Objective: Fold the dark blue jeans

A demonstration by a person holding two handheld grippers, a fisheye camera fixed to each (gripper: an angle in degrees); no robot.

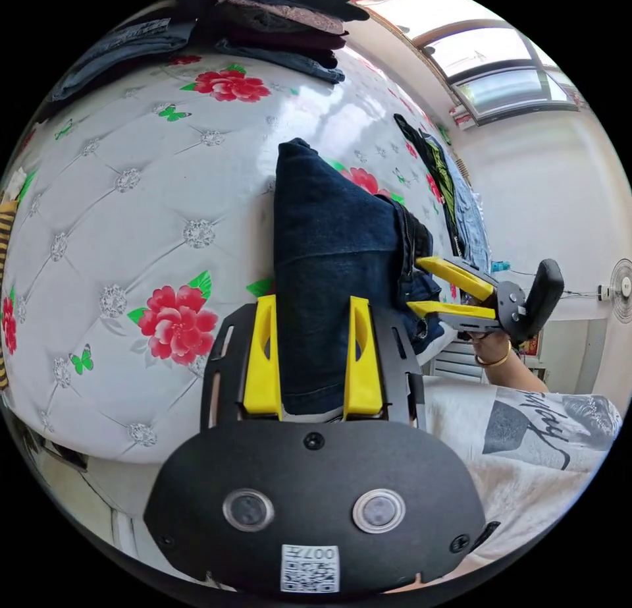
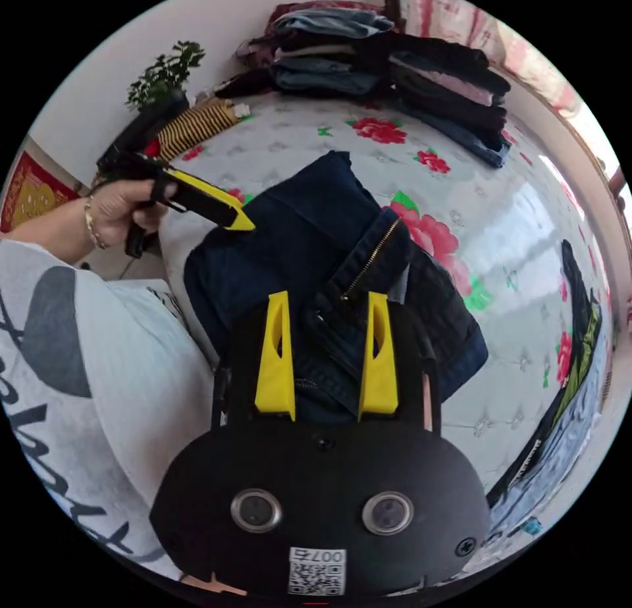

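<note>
The dark blue jeans (image 1: 336,239) lie folded into a compact stack on the flowered mattress (image 1: 131,206). In the left gripper view my left gripper (image 1: 313,302) is open, its yellow jaws standing either side of the stack's near end. My right gripper (image 1: 413,282) comes in from the right, jaws apart, tips at the waistband end. In the right gripper view the jeans (image 2: 296,252) show their zipper and waistband, which sit between the open jaws of my right gripper (image 2: 327,298). A hand holds my left gripper (image 2: 237,222) over the jeans' left edge.
A tall pile of folded clothes (image 1: 276,22) (image 2: 395,61) sits at the mattress's (image 2: 513,239) far end. More garments (image 1: 454,199) (image 2: 579,344) lie along one edge. A potted plant (image 2: 164,74) and a striped cloth (image 2: 197,124) are beyond. The person's printed shirt (image 2: 99,371) is close by.
</note>
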